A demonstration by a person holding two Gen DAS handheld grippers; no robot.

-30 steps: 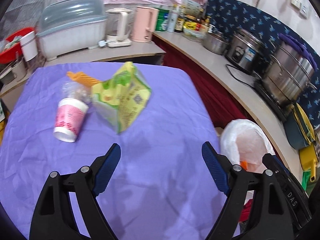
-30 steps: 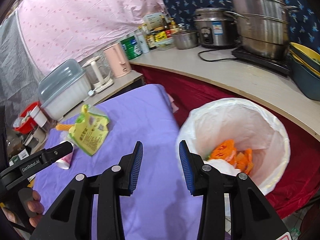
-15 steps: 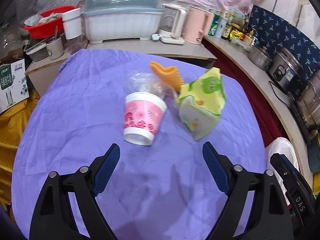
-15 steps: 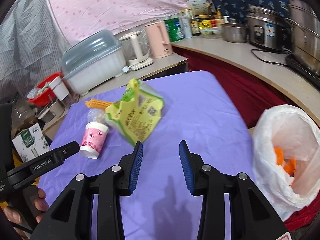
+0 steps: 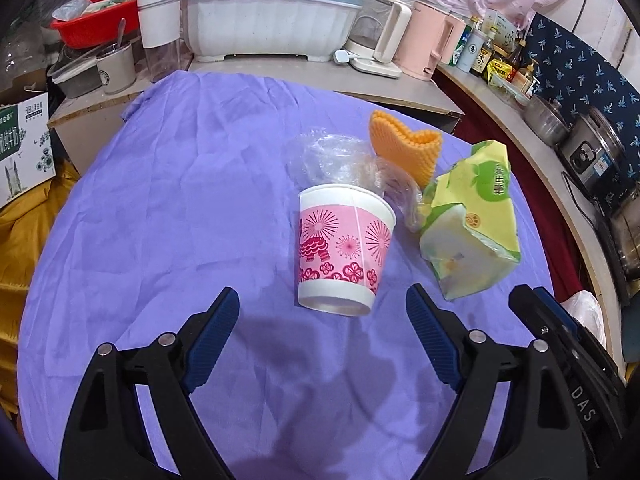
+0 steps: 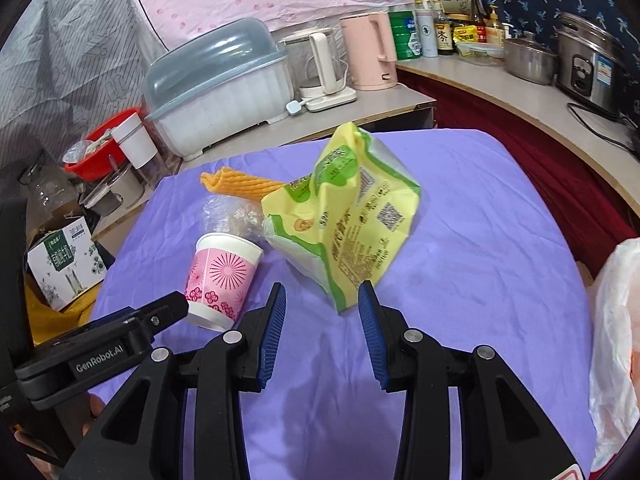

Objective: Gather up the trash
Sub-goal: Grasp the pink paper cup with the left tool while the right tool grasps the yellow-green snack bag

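A pink-patterned paper cup [image 5: 342,252] lies on its side on the purple tablecloth [image 5: 160,220], bottom toward me. Behind it lie crumpled clear plastic [image 5: 336,156] and an orange ribbed piece [image 5: 404,148]. A yellow-green snack bag [image 5: 472,224] sits to its right. My left gripper [image 5: 322,320] is open and empty, just short of the cup. My right gripper [image 6: 322,312] is open and empty, just short of the snack bag [image 6: 352,224]; the cup [image 6: 220,276] is to its left. The white bin bag [image 6: 616,340] is at the right edge.
A counter behind the table holds a covered dish rack [image 6: 216,88], a kettle [image 6: 320,64], a pink jug [image 6: 370,52], bottles and a rice cooker [image 6: 592,68]. A red basin [image 5: 104,12] and a cardboard box [image 5: 24,144] are to the left.
Both grippers swung left from the bin bag to the trash on the table and moved closer. The cup and snack bag now sit right before the fingers. Both stayed open.
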